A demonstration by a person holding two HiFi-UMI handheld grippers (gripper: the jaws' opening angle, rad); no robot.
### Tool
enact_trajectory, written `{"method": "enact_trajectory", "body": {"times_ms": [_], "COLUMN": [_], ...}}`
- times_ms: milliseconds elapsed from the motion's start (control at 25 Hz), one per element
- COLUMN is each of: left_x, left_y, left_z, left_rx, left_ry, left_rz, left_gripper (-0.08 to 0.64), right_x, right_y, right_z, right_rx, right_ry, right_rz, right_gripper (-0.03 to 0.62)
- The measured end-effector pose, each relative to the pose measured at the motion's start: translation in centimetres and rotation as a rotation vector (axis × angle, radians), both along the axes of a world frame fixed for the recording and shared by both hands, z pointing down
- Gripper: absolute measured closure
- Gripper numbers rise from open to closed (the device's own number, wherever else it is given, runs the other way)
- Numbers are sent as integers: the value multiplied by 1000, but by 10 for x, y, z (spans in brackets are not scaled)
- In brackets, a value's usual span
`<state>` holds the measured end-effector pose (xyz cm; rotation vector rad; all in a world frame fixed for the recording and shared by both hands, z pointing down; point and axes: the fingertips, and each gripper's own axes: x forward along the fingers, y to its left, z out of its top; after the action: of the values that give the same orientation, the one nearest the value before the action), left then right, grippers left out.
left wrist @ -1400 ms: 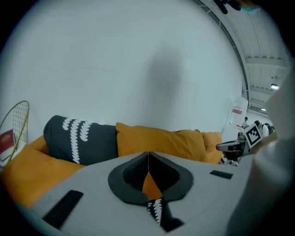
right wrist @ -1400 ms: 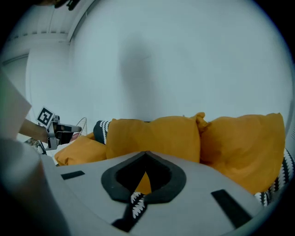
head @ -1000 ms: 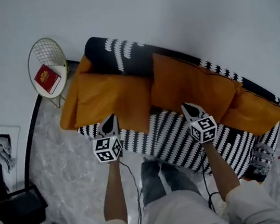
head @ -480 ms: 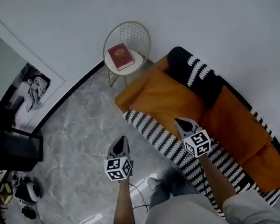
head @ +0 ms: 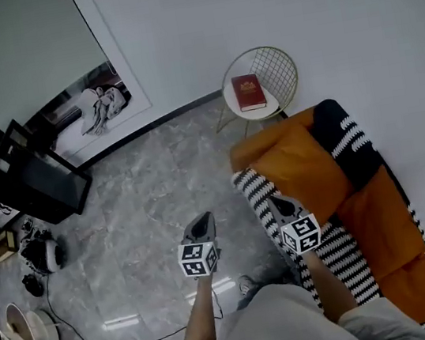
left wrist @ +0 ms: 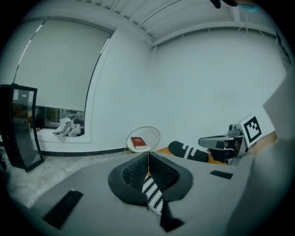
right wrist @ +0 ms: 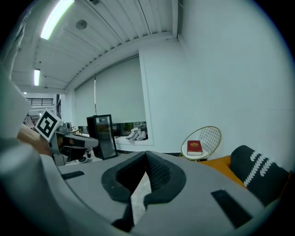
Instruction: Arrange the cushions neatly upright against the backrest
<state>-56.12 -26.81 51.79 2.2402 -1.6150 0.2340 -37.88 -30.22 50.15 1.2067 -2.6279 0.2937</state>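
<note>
Both jaws pressed together, nothing between them. Left hand-held gripper (head: 202, 223) now hangs over the grey marble floor (head: 140, 217); a second ago it was at the front edge of the striped sofa (head: 334, 254). Right hand-held gripper (head: 281, 206) sits over the sofa's near seat corner, having been mid-seat before. The view has swung left, so the sofa has gone from centre frame to the right edge. Orange cushions (head: 301, 165) lie in a row along the black backrest (head: 350, 147), untouched by either gripper. Wire chair (head: 277, 71) with red book (head: 249, 92) is beyond the sofa end. A black cabinet (head: 34, 181) has newly come into view at left.
</note>
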Motion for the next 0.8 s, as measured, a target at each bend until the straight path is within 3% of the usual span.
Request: {"method": "enact_trajectory", "body": {"times_ms": [440,800], "left_x": [-26,-10], "left_y": [-25,-130], "left_z": [4,6], "left_rx": [6,-12], "left_ry": [56,37], "left_rz": [-19,26], "left_gripper": [528,528], "right_x": [-18,-18], "right_y": [-32,-127], "right_z": [3,4], "right_rx": [-5,-17], "right_ry": [1,-13], "right_rz": [16,13], "right_gripper": [566,565]}}
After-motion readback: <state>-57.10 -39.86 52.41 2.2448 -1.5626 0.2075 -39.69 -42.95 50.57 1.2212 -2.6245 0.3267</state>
